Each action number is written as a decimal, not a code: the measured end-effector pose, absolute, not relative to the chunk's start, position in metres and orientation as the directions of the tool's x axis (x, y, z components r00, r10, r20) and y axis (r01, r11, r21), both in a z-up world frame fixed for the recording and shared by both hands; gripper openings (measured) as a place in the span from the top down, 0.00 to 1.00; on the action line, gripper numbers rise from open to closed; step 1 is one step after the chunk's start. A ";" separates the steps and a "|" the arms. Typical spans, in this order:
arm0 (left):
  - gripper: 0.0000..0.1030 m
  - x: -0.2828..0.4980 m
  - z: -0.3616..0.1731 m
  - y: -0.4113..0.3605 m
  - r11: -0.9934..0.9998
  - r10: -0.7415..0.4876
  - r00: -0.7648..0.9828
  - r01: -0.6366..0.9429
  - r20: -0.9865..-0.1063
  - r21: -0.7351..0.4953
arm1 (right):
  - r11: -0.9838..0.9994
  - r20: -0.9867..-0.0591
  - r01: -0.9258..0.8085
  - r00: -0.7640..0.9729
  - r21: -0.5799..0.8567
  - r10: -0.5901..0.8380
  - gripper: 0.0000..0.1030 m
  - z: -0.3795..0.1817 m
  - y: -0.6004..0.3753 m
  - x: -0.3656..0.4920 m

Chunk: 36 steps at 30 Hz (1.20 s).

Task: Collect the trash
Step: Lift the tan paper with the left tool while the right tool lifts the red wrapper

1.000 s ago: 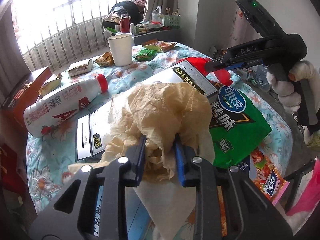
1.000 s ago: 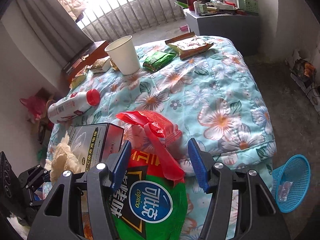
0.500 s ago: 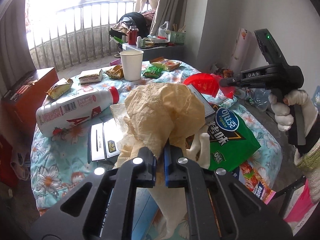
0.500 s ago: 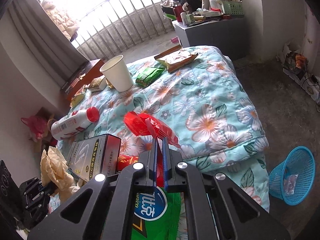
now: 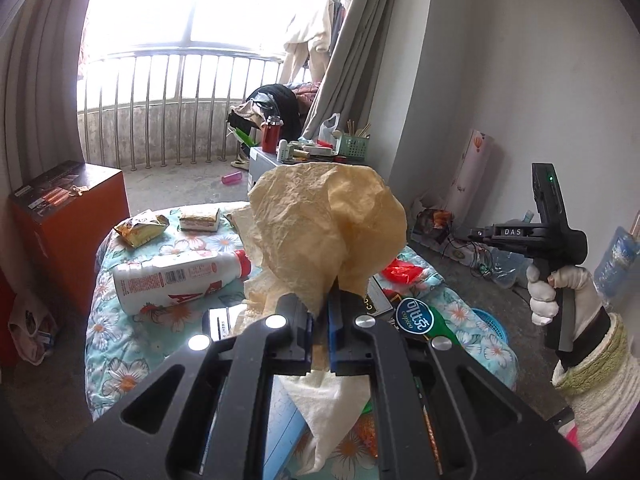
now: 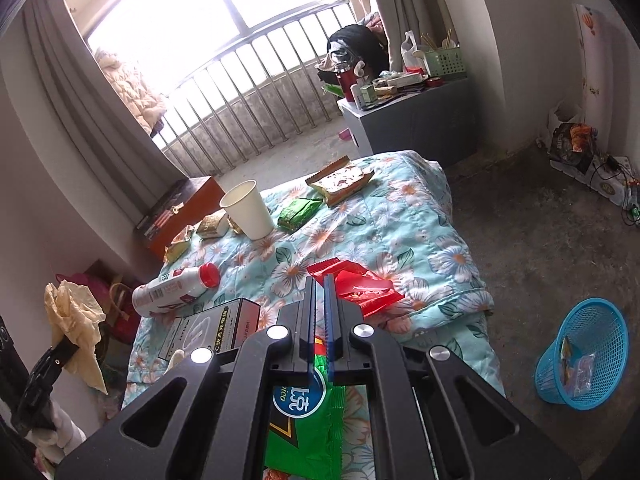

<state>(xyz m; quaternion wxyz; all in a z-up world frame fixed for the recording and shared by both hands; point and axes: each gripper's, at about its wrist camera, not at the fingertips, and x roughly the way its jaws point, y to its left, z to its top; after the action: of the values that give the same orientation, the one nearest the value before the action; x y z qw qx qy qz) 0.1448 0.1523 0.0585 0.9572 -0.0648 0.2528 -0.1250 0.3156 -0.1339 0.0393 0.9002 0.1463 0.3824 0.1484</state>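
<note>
My left gripper (image 5: pixel 319 312) is shut on a crumpled yellowish paper wad (image 5: pixel 328 224) and holds it up above the floral table (image 5: pixel 132 364). The wad also shows in the right wrist view (image 6: pixel 74 316). My right gripper (image 6: pixel 319 300) is shut, its jaws pressed together. A red wrapper (image 6: pixel 356 290) lies just beyond its tips on the table (image 6: pixel 400 224); I cannot tell whether the jaws pinch its edge. In the left wrist view the right gripper (image 5: pixel 476 233) is raised clear of the red wrapper (image 5: pixel 400 271). A blue mesh trash basket (image 6: pixel 580 364) stands on the floor at the right.
On the table lie a white bottle with a red cap (image 5: pixel 176 280), a paper cup (image 6: pixel 248 210), a green chip bag (image 6: pixel 304 412), a dark box (image 6: pixel 212 332) and several snack packets (image 6: pixel 340 180). An orange box (image 5: pixel 68 220) stands left of the table.
The left gripper closed on the paper wad and lifted it high. The right gripper closed at the red wrapper and rose; the wrapper now lies on the table.
</note>
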 end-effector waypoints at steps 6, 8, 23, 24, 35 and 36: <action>0.97 0.143 0.063 0.149 0.960 -0.273 0.848 0.208 -0.455 -0.188 | 0.895 -0.696 -0.122 0.588 0.428 0.413 0.77 0.016 -0.145 0.327; 0.97 0.144 0.061 0.153 0.955 -0.283 0.846 0.206 -0.451 -0.213 | 0.865 -0.702 -0.091 0.546 0.493 0.457 0.63 0.001 -0.148 0.339; 0.97 0.173 0.036 0.185 0.911 -0.353 0.806 0.180 -0.476 -0.371 | 0.730 -0.742 0.210 0.385 0.650 0.549 0.60 -0.102 -0.158 0.432; 0.97 0.174 0.036 0.186 0.911 -0.352 0.805 0.177 -0.478 -0.373 | 0.736 -0.742 0.201 0.390 0.647 0.546 0.64 -0.100 -0.157 0.432; 0.97 0.166 0.053 0.178 0.911 -0.355 0.814 0.191 -0.460 -0.364 | 0.722 -0.683 0.133 0.475 0.679 0.555 0.96 -0.077 -0.168 0.403; 0.97 0.164 0.056 0.176 0.912 -0.356 0.816 0.197 -0.456 -0.360 | 0.718 -0.670 0.122 0.492 0.686 0.556 0.96 -0.071 -0.173 0.396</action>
<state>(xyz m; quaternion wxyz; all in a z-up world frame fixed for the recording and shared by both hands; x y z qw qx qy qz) 0.1640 0.1756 0.0562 0.9410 -0.1499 0.2655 -0.1467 0.3959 -0.1729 -0.0706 0.7899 0.3496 0.4847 0.1374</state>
